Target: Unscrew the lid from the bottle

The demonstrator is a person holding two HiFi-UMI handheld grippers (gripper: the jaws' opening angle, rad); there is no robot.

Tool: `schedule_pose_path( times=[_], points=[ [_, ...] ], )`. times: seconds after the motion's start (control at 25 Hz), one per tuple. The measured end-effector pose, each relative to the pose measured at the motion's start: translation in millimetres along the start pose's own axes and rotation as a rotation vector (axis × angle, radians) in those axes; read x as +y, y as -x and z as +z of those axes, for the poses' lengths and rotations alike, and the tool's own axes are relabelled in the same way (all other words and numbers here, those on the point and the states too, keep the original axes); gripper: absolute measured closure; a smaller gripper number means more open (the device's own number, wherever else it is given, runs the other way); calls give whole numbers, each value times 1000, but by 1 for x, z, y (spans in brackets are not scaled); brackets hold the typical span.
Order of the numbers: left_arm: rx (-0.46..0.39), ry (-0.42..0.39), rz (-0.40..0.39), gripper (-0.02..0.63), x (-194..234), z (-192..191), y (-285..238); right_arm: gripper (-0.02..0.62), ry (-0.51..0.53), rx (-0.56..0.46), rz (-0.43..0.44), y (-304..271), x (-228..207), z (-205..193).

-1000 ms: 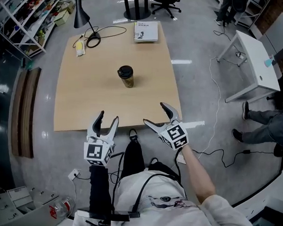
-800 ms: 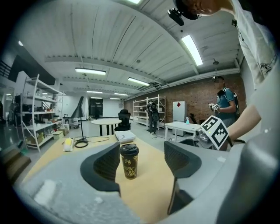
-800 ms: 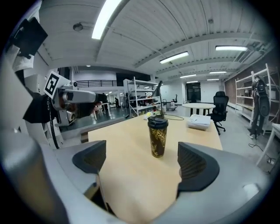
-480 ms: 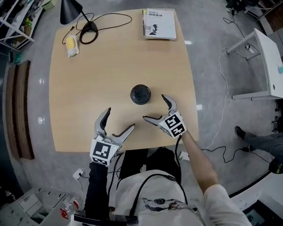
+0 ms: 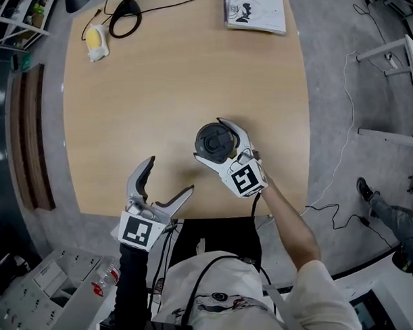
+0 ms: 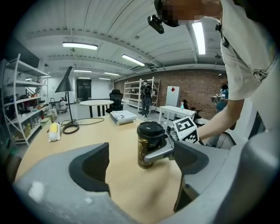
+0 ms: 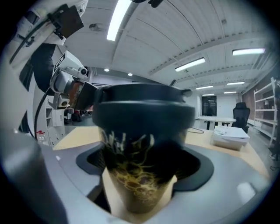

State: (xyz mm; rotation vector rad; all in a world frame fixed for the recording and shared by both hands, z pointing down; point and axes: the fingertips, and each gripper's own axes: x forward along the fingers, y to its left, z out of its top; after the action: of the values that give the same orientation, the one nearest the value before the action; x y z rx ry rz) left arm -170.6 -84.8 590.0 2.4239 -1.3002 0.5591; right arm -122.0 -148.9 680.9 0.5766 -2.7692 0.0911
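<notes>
The bottle (image 6: 147, 154) looks light, stiff and tippy. The right hand-held gripper (image 5: 209, 139), jaws just closing, brackets it loosely. The left hand-held gripper (image 5: 169, 175), just opened, is empty. Best hold: the lid (image 5: 215, 141) rim.

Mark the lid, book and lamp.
lid (image 5: 214, 139), head view, centre of its top.
book (image 5: 256, 8), head view, middle of its visible cover.
lamp (image 6: 65, 82), left gripper view, on its shade.

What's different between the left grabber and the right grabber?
The left gripper has nothing between its jaws, which have just been opening; the right gripper has the bottle between its jaws, which have just been closing; whether it squeezes yet is unclear. The left gripper hangs near the edge of the table; the right gripper is farther in. Both have two curved jaws.
</notes>
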Motion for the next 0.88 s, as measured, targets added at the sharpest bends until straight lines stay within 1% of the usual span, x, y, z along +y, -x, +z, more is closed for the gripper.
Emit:
schedule_pose_path(
  times=[0.04, 0.16, 0.32, 0.4, 0.44, 0.52, 0.56, 0.6, 0.76, 0.84, 0.88],
  points=[
    [10, -4, 7, 132, 1, -3, 2, 170, 8, -11, -9, 0, -1, -2],
    [24, -8, 34, 132, 5, -7, 6, 176, 8, -9, 6, 1, 1, 3],
    [18, -18, 50, 132, 1, 1, 9, 176, 11, -21, 73, 7, 9, 13],
    [11, -62, 29, 133, -6, 13, 7, 176, 19, -33, 100, 14, 12, 25],
    [5, -109, 6, 133, -11, 23, 5, 176, 29, -33, 116, 19, 13, 32],
    [-22, -240, -80, 133, -28, 52, -2, 176, 42, -33, 164, 33, 17, 50],
    [-37, -292, -142, 132, -40, 68, -5, 176, 48, -35, 197, 44, 20, 62],
    [-45, -327, -212, 132, -54, 82, -8, 176, 59, -32, 238, 56, 25, 75],
    [-40, -452, -506, 132, -121, 124, -8, 176, 142, 21, 446, 118, 53, 130],
    [-75, -490, -629, 130, -157, 149, -1, 176, 183, 55, 560, 148, 65, 152],
    [-104, -492, -679, 130, -173, 162, 3, 176, 200, 66, 608, 161, 69, 160]
  ],
)
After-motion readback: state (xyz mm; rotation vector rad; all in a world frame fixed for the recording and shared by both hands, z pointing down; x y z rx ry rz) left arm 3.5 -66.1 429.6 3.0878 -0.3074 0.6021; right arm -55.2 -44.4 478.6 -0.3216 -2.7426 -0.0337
